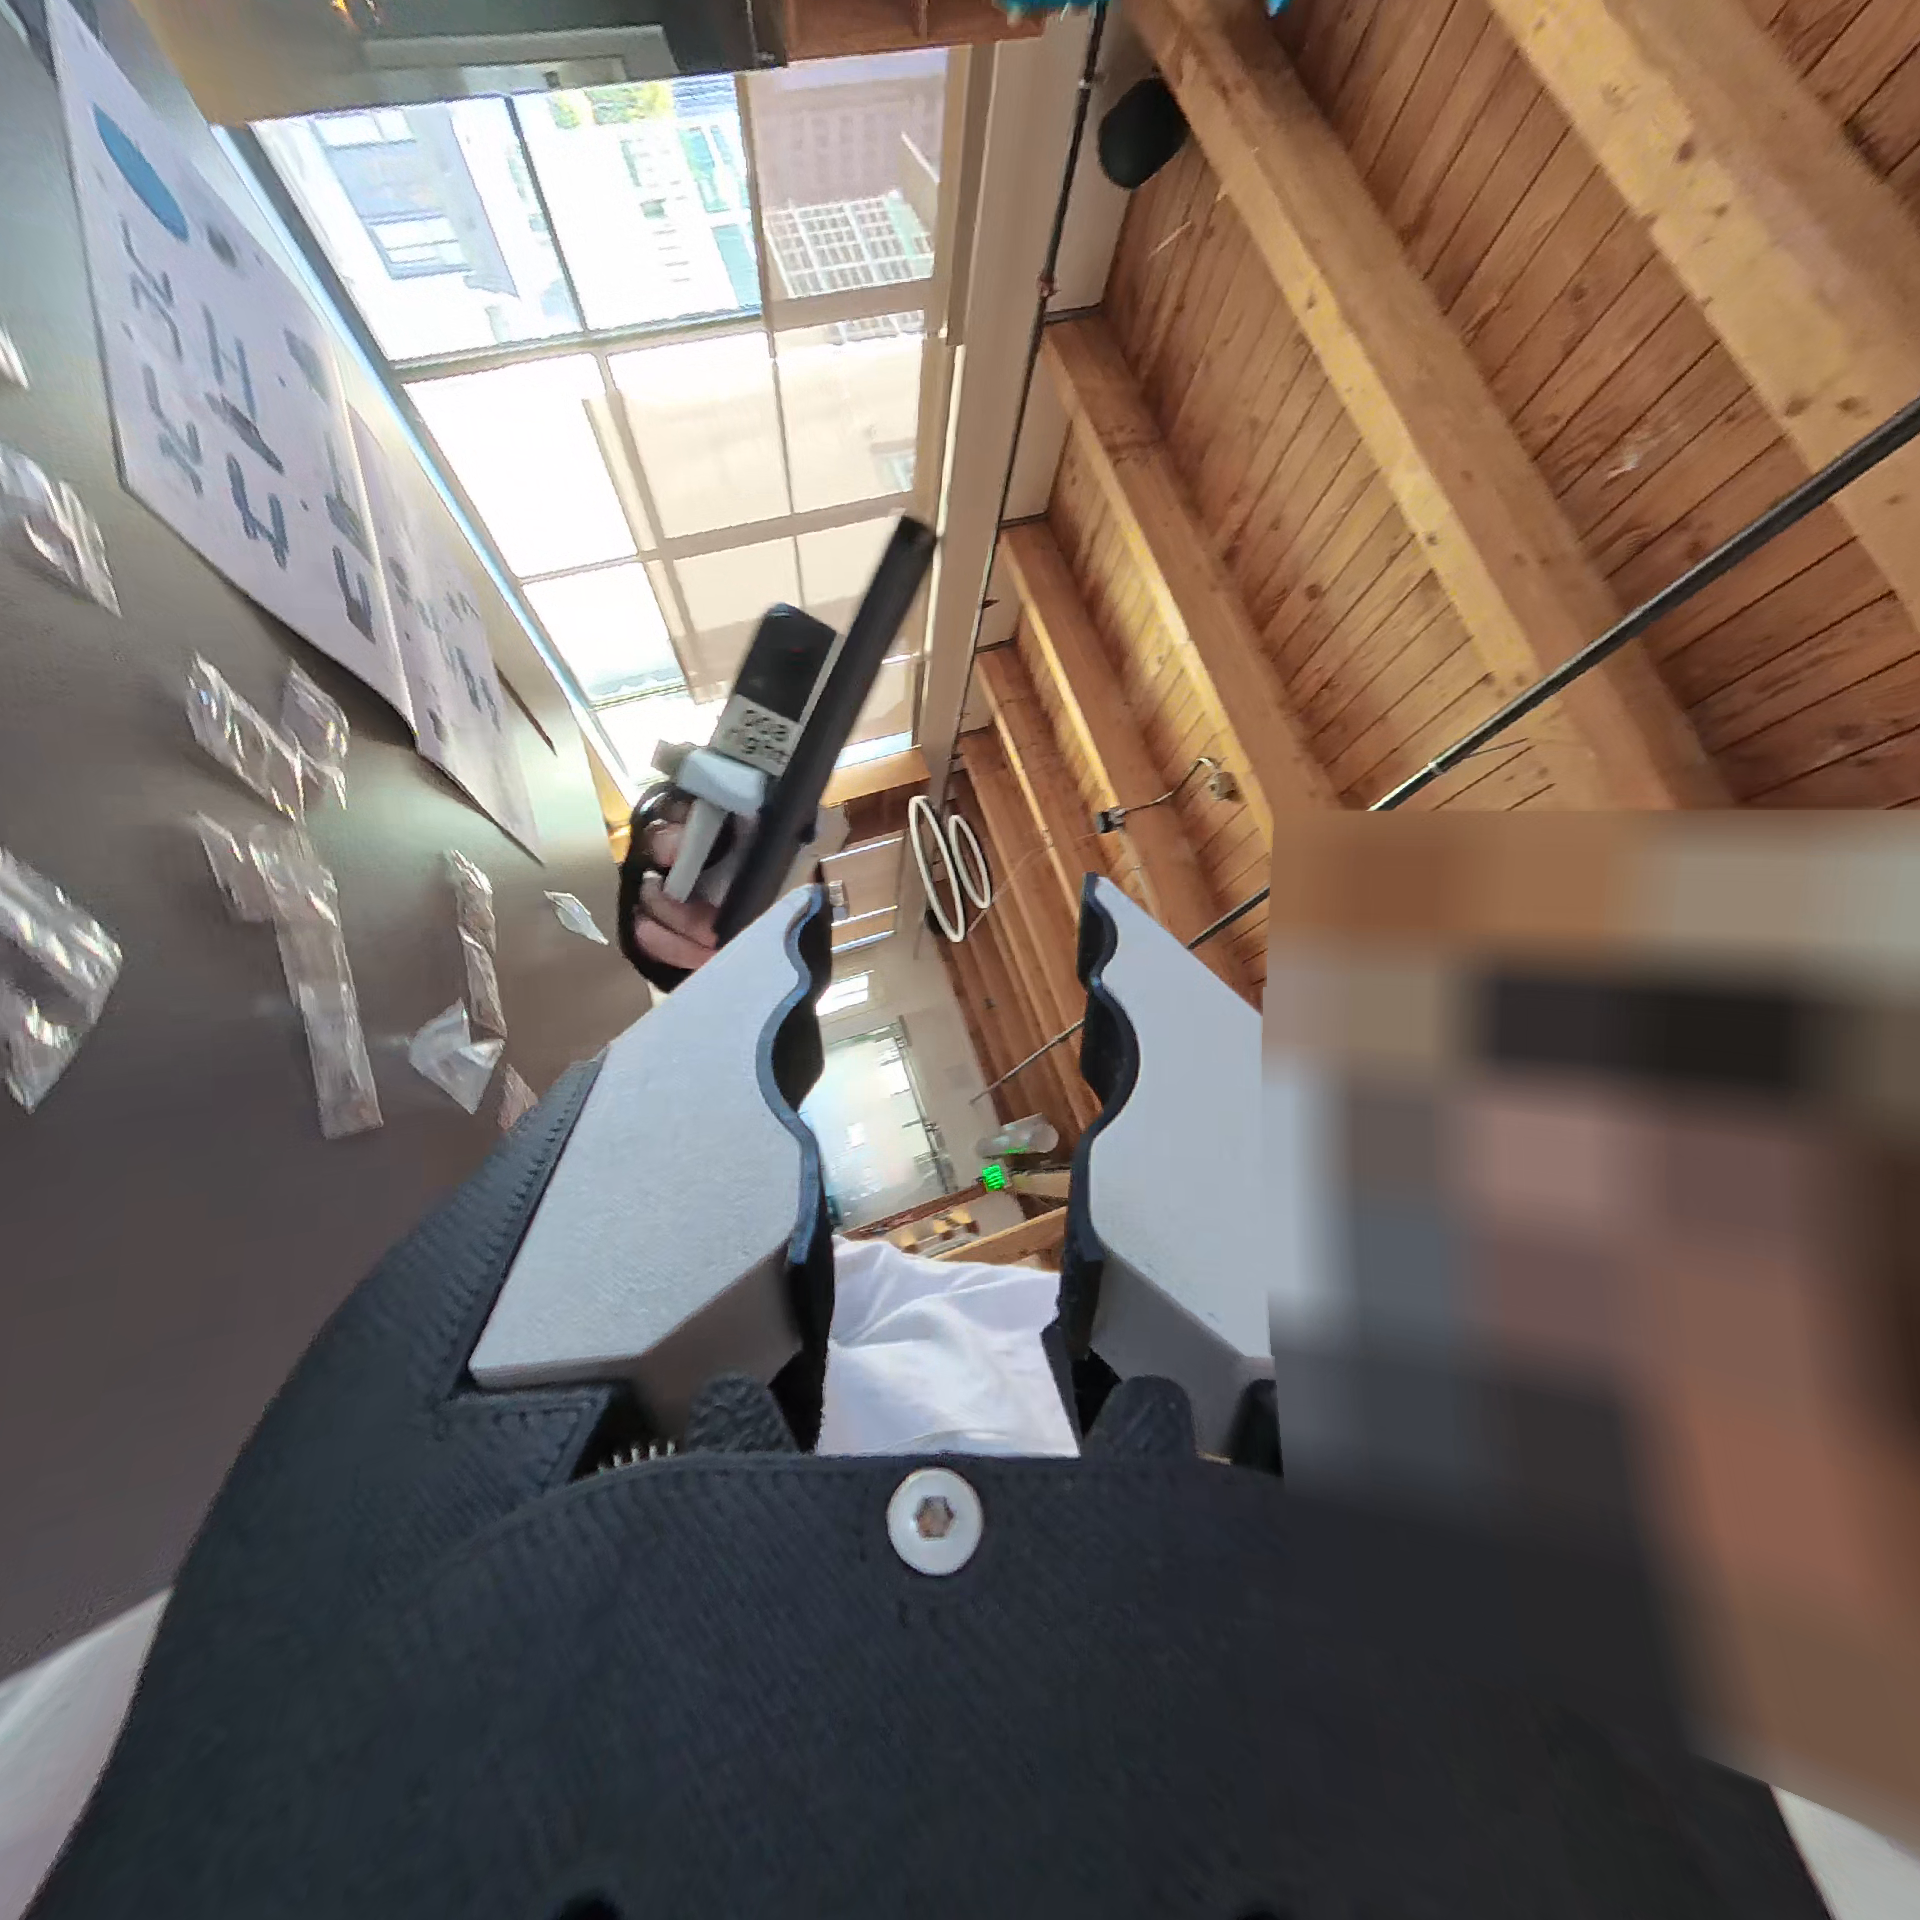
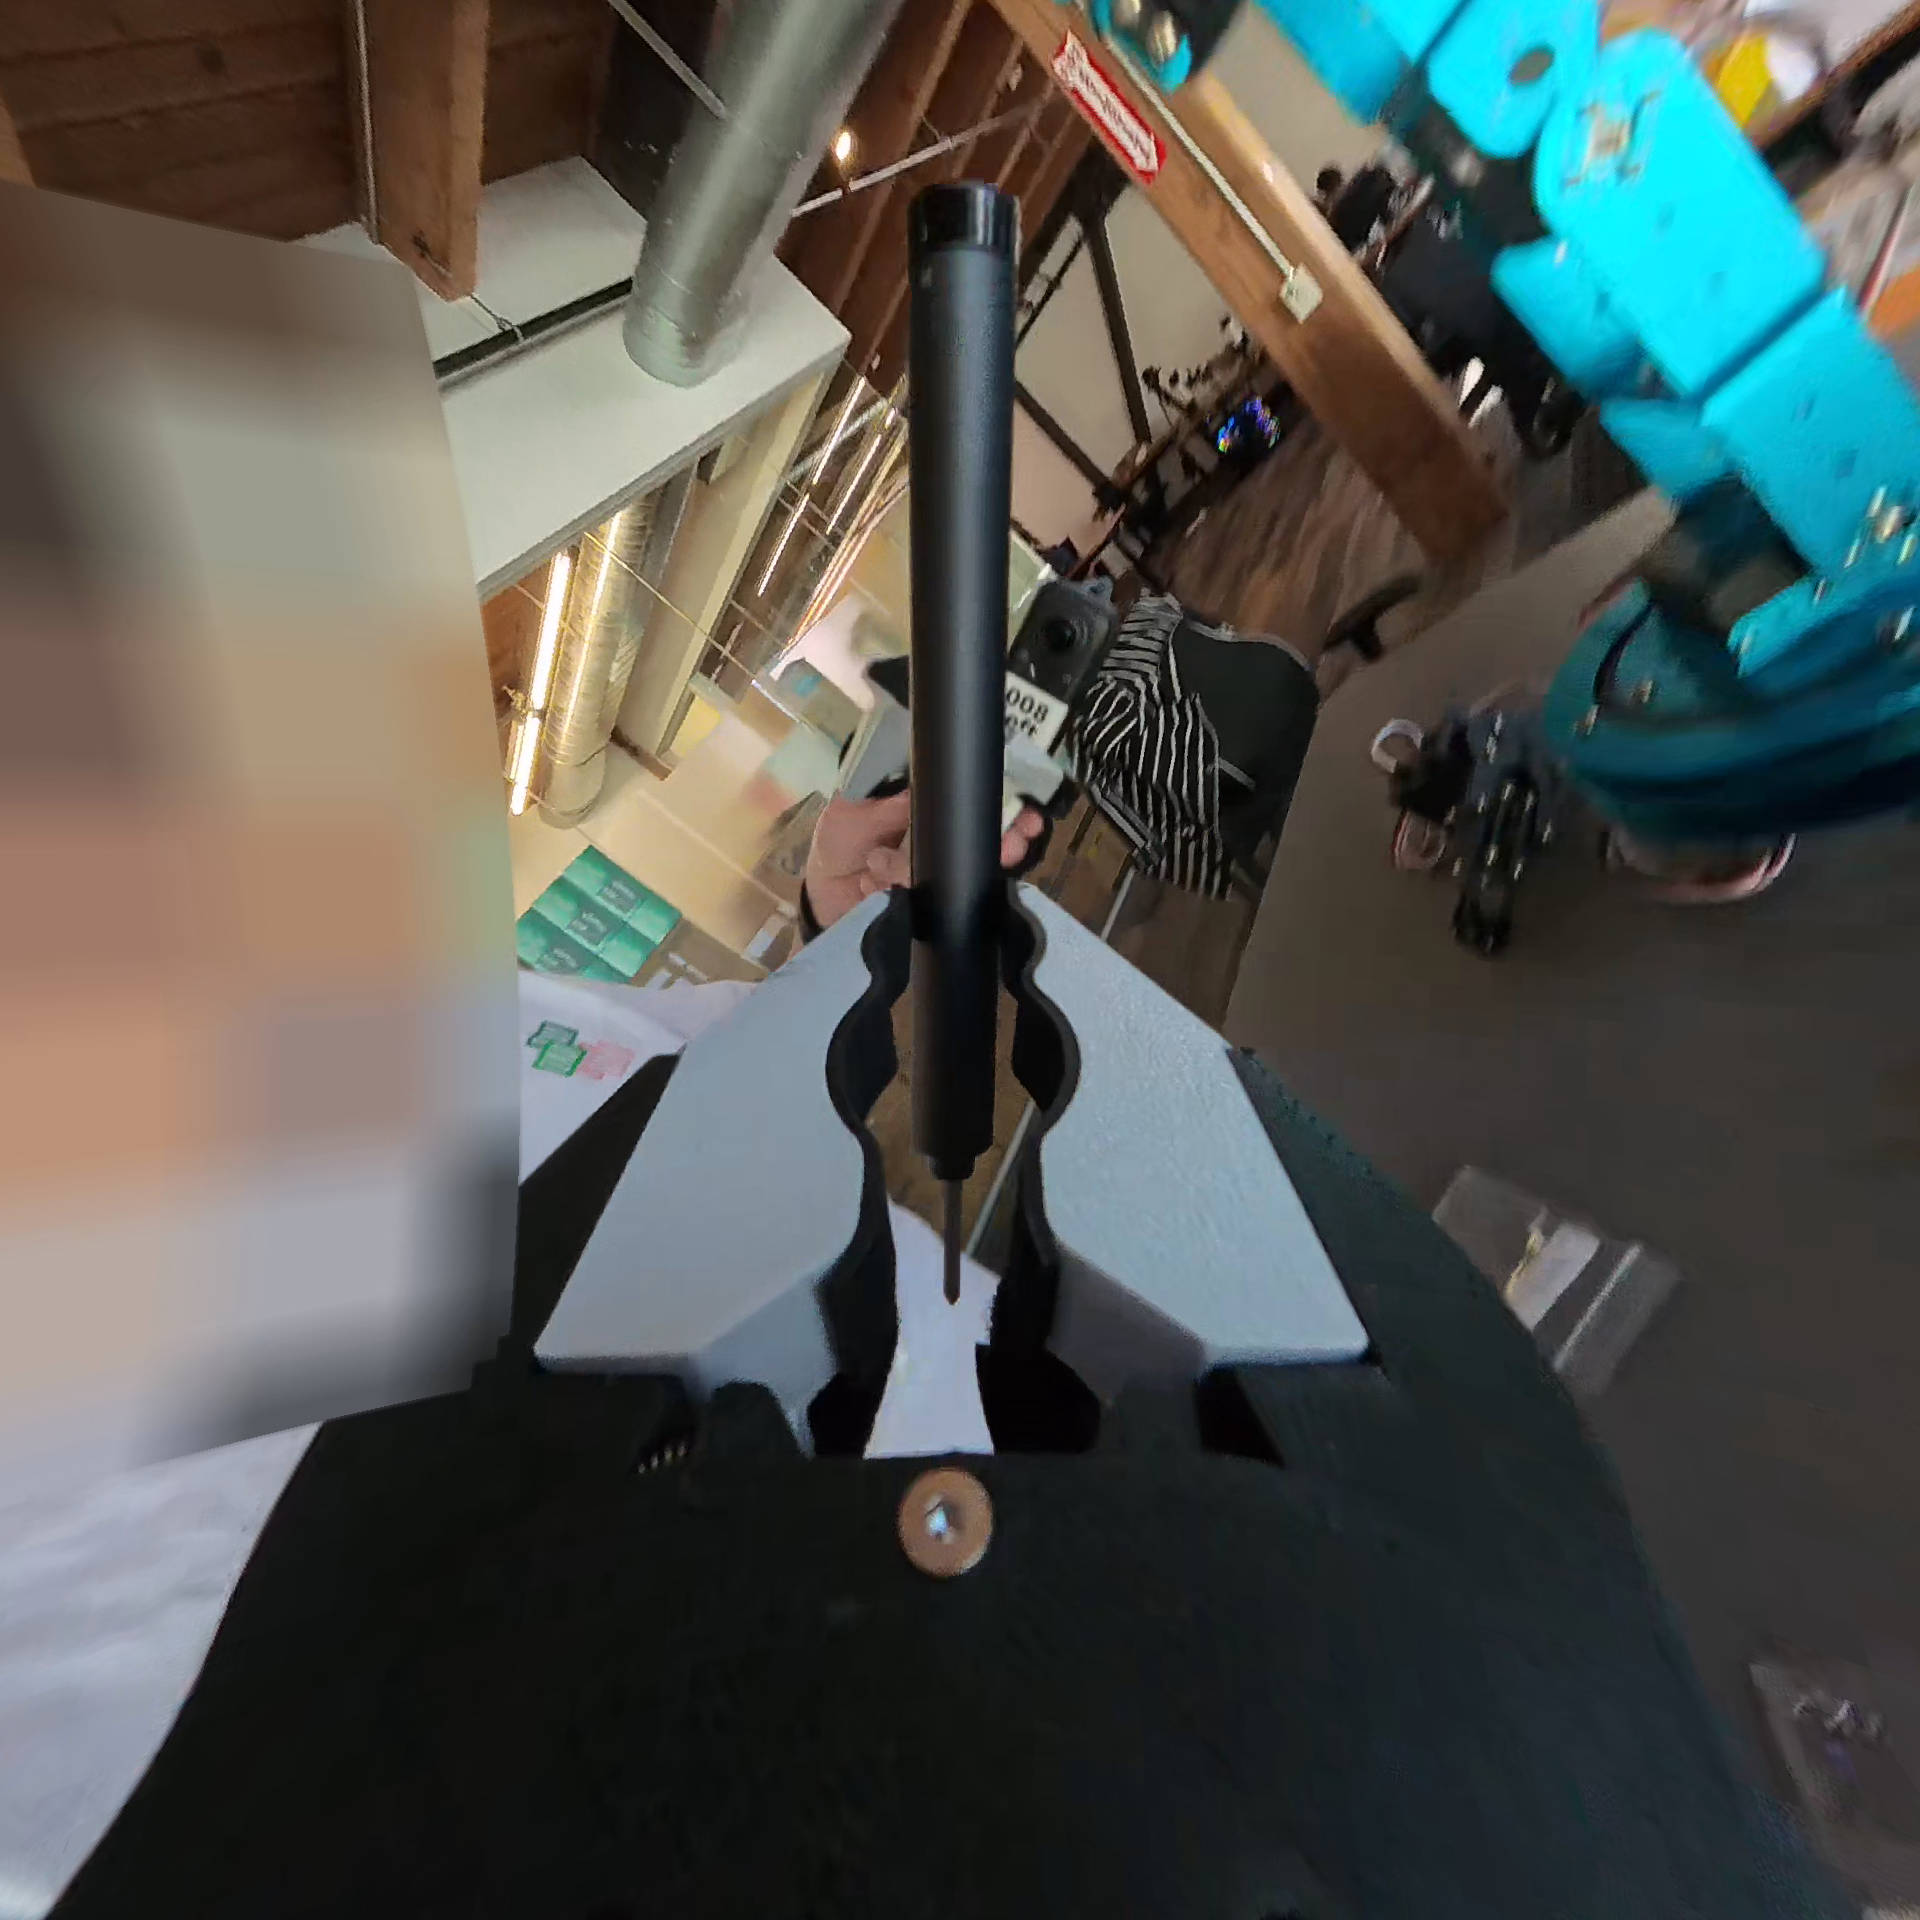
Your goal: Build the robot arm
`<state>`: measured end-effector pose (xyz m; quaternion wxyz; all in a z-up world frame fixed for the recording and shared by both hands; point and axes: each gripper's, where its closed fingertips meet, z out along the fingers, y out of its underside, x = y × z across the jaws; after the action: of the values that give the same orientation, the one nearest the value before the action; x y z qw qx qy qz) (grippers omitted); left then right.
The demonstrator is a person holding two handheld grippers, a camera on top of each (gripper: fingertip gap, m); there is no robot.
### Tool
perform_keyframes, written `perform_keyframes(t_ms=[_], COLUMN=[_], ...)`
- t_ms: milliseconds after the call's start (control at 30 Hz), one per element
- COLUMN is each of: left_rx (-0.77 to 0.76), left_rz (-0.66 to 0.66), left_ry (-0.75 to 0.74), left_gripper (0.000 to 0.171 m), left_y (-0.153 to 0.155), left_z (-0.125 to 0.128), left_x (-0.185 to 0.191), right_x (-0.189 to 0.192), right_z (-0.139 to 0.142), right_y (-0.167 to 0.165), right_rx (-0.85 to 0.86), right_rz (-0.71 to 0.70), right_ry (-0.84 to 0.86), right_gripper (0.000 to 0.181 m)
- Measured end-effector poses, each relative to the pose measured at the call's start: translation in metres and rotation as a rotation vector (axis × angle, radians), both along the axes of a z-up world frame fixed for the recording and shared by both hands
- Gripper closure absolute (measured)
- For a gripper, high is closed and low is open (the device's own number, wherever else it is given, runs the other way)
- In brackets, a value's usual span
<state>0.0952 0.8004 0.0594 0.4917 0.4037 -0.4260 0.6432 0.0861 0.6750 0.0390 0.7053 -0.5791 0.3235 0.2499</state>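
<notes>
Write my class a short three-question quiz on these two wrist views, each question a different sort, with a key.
1. True or false: the left tool is shut on a cloth.
2. What does the right tool grip?
A. black precision screwdriver
B. silver duct
C. striped garment
3. Fill in: the screwdriver's bit points ___ the camera.

Key: 1 false, it is open and empty; 2 A; 3 toward.

Daylight poured through the window (image 1: 665,343), overexposing its panes. Motion blur smeared the plastic bags (image 1: 281,831) and the turquoise machine (image 2: 1704,343). Wide-angle distortion bent the wooden beams (image 1: 1382,343).
</notes>
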Motion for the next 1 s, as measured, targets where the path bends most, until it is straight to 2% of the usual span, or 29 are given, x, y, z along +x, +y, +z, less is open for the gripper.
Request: perform_keyframes(t_ms=[233,500,767,1000], left_rx=[0.005,-0.049,-0.102,-0.105], left_rz=[0.035,0.063,0.047,0.185], left_ry=[0.012,0.048,0.023,0.011], left_gripper=[0.114,0.110,0.102,0.089], left_y=[0.000,0.003,-0.014,-0.020], left_z=[0.026,0.063,0.105,0.123], left_x=[0.042,0.088,0.108,0.116], right_x=[0.038,0.078,0.106,0.117], right_z=[0.068,0.131,0.179,0.202], right_y=[0.003,0.021,0.040,0.049], right_rx=[0.070,0.093,0.124,0.105], right_rz=[-0.074,-0.117,-0.176,-0.246], right_ry=[-0.159,-0.299,-0.443,-0.543], right_gripper=[0.166,0.166,0.166,0.167])
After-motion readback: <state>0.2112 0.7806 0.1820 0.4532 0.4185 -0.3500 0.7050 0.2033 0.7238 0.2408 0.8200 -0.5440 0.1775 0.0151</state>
